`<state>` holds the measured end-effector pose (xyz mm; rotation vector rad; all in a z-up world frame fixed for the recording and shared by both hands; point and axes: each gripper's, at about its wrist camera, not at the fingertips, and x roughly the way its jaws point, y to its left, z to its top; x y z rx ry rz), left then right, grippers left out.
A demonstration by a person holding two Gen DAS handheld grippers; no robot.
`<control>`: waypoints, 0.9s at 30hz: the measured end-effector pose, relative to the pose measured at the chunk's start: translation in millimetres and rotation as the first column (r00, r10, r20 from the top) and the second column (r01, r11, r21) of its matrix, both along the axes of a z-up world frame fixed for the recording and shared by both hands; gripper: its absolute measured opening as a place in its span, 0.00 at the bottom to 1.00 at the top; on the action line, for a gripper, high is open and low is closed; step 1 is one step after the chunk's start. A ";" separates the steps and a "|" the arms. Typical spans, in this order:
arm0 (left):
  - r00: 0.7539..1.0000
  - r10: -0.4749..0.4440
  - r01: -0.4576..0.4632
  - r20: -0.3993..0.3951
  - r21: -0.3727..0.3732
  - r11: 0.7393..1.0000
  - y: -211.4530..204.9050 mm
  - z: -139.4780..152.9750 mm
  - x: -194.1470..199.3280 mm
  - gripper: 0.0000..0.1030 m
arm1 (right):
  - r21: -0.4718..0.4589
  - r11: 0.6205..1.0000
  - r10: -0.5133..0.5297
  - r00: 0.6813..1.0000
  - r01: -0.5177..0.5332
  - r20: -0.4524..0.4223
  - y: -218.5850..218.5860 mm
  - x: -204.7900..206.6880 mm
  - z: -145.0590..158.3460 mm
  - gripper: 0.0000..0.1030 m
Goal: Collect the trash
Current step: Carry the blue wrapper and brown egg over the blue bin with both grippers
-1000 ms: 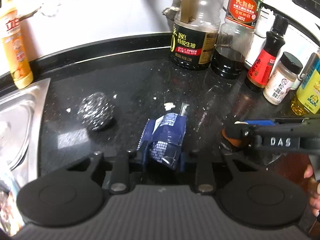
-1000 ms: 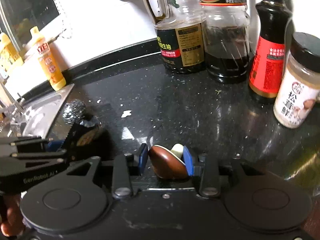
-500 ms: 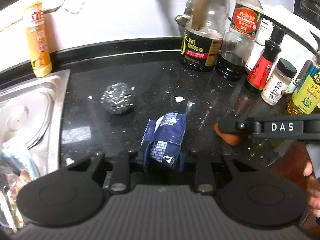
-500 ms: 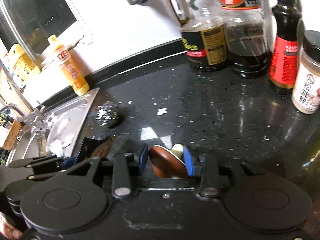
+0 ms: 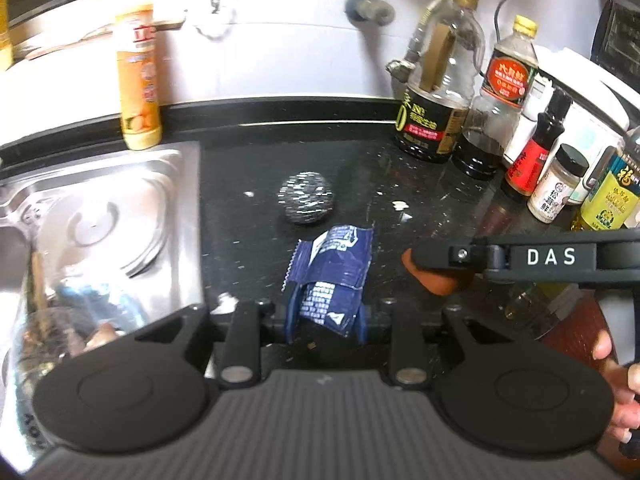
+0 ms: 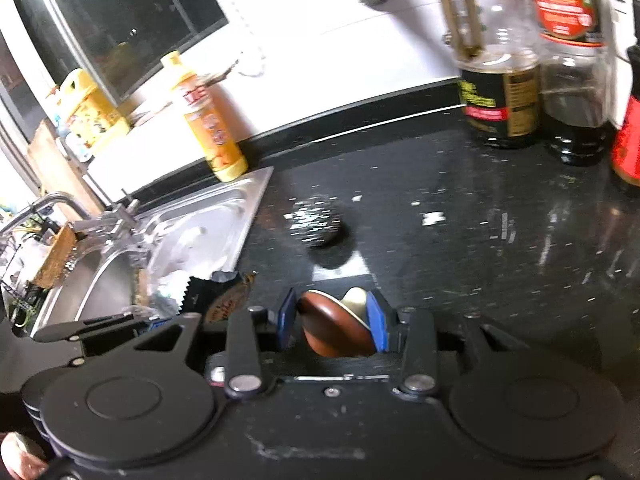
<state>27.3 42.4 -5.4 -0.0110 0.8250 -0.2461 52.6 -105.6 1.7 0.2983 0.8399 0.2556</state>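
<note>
1. My left gripper (image 5: pixel 326 320) is clamped on a crumpled blue foil wrapper (image 5: pixel 334 268), which sticks forward out of the jaws above the black counter (image 5: pixel 240 240); the grip looks the same as a second ago.
2. My right gripper (image 6: pixel 332 326) is closed on a brown, rounded piece of trash with a pale lining (image 6: pixel 336 328), maybe a shell or a small cup; I cannot tell which. That grip is unchanged too.
3. What has changed is the view: both hands have lifted and pulled back, swinging toward the sink side. The steel-wool scrubber (image 5: pixel 306 198) now sits farther ahead, and the steel sink (image 5: pixel 100 216) fills much more of the left view.
4. I read this as the carry: both pieces are off the counter and heading for disposal, though no bin shows yet.
5. Small white scraps (image 5: pixel 399 205) are left on the counter beyond the scrubber, short of the sauce bottles (image 5: pixel 436 92), so more picking probably remains.
</note>
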 end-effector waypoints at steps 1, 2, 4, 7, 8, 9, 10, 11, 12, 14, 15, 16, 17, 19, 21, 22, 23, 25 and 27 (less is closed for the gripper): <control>1.000 0.004 -0.004 0.004 -0.003 1.000 5.9 2.1 -3.2 0.26 | 0.007 1.000 0.007 1.000 -0.007 0.002 7.7 -1.3 1.6 0.36; 1.000 0.009 -0.009 0.009 -0.004 1.000 12.8 4.0 -7.0 0.26 | 0.011 1.000 0.016 1.000 -0.016 0.003 13.2 -2.6 2.5 0.36; 1.000 0.023 -0.023 0.014 -0.005 1.000 29.1 7.4 -13.8 0.26 | 0.015 0.999 0.035 0.999 -0.035 0.008 29.5 -4.6 4.9 0.36; 0.999 0.050 -0.050 0.017 -0.001 0.999 51.9 10.6 -20.8 0.26 | 0.023 0.998 0.060 0.998 -0.060 0.011 53.0 -6.5 6.6 0.36; 0.998 0.060 -0.060 0.018 -0.001 0.998 60.1 11.8 -22.9 0.26 | 0.028 0.997 0.068 0.998 -0.068 0.011 60.4 -7.2 7.3 0.36; 0.997 0.071 -0.071 0.020 -0.002 0.998 68.6 13.2 -25.3 0.26 | 0.033 0.996 0.077 0.997 -0.078 0.011 68.8 -8.4 8.2 0.36; 0.996 0.080 -0.080 0.024 -0.001 0.997 77.1 14.8 -27.5 0.26 | 0.040 0.995 0.087 0.996 -0.087 0.010 76.6 -8.5 8.4 0.36; 0.996 0.089 -0.089 0.027 0.000 0.996 84.9 16.2 -29.7 0.26 | 0.047 0.994 0.097 0.995 -0.097 0.008 83.7 -6.5 8.2 0.36; 0.994 0.102 -0.102 0.032 0.002 0.995 95.0 17.9 -32.9 0.26 | 0.053 0.993 0.108 0.994 -0.108 0.008 92.5 -5.9 8.6 0.36; 0.992 0.124 -0.124 0.037 0.007 0.992 112.7 20.0 -38.4 0.26 | 0.063 0.989 0.131 0.991 -0.131 0.006 110.4 -5.2 8.7 0.36; 0.990 0.135 -0.136 0.037 0.010 0.991 121.8 20.7 -41.6 0.26 | 0.068 0.987 0.145 0.989 -0.145 0.005 121.0 -5.8 8.3 0.36; 0.989 0.146 -0.147 0.035 0.012 0.989 130.9 20.8 -44.7 0.26 | 0.072 0.985 0.158 0.987 -0.158 0.002 129.3 -7.2 8.1 0.36; 0.988 0.153 -0.154 0.033 0.014 0.988 138.5 20.7 -47.1 0.26 | 0.076 0.982 0.173 0.985 -0.172 -0.003 138.3 -8.0 7.0 0.36; 0.985 0.168 -0.169 0.028 0.025 0.985 154.1 19.0 -54.0 0.26 | 0.079 0.976 0.206 0.978 -0.204 -0.015 157.9 -8.9 2.9 0.36; 0.984 0.176 -0.177 0.017 0.028 0.984 166.8 16.1 -59.9 0.26 | 0.079 0.970 0.233 0.972 -0.231 -0.028 174.0 -8.9 -1.8 0.36; 0.984 0.179 -0.179 0.011 0.030 0.983 171.8 13.9 -62.4 0.26 | 0.078 0.967 0.245 0.969 -0.242 -0.035 181.5 -8.6 -4.1 0.36; 0.983 0.181 -0.181 0.006 0.033 0.983 177.3 11.1 -65.3 0.26 | 0.077 0.964 0.257 0.965 -0.253 -0.043 189.6 -8.5 -6.7 0.36; 0.983 0.183 -0.182 -0.010 0.043 0.982 182.9 3.6 -68.1 0.26 | 0.072 0.961 0.272 0.960 -0.268 -0.060 202.8 -7.6 -13.7 0.36; 0.983 0.183 -0.181 -0.029 0.061 0.982 186.0 -5.4 -68.6 0.26 | 0.072 0.959 0.281 0.956 -0.276 -0.081 214.7 -2.4 -20.5 0.36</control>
